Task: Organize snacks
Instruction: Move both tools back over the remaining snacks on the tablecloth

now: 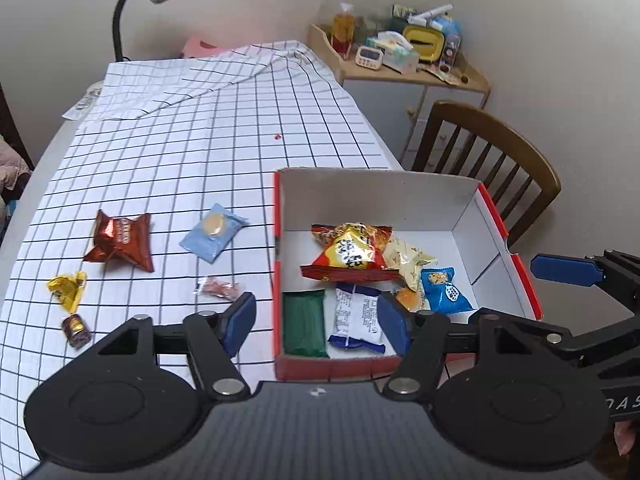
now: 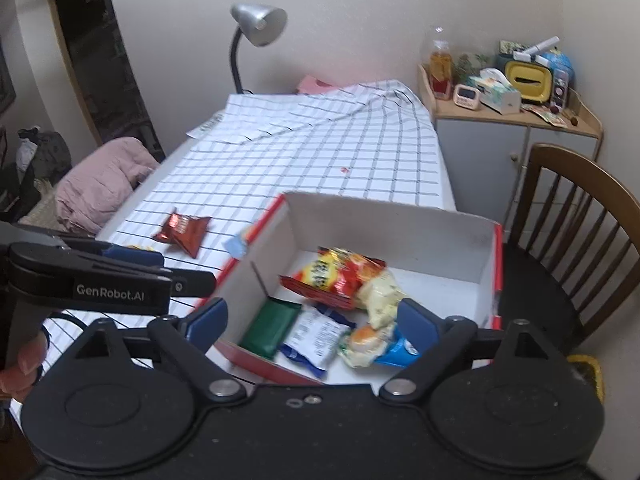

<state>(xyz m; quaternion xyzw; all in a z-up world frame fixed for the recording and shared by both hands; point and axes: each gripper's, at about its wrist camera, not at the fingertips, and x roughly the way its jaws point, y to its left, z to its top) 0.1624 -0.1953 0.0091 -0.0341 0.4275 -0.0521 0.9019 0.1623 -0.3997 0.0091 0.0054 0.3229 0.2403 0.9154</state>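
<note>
Both my grippers hang wide and empty over the box (image 1: 404, 196). The loose snacks lie on the table (image 1: 192, 152) to its left, so my left gripper (image 1: 316, 316) is nearer than the right gripper (image 2: 312, 316). Closest, I think, is the small clear packet (image 1: 219, 289), lying crosswise.

hidden: light blue packet (image 2: 237, 246) mostly behind box wall (image 2: 256, 236) | blurred: perhaps a pastry (cream wrapper (image 2: 366, 344))

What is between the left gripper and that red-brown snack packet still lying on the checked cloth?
Nothing visible. The left gripper is open and empty, and only bare checked cloth lies toward the red-brown packet. The box stands to its right.
</note>
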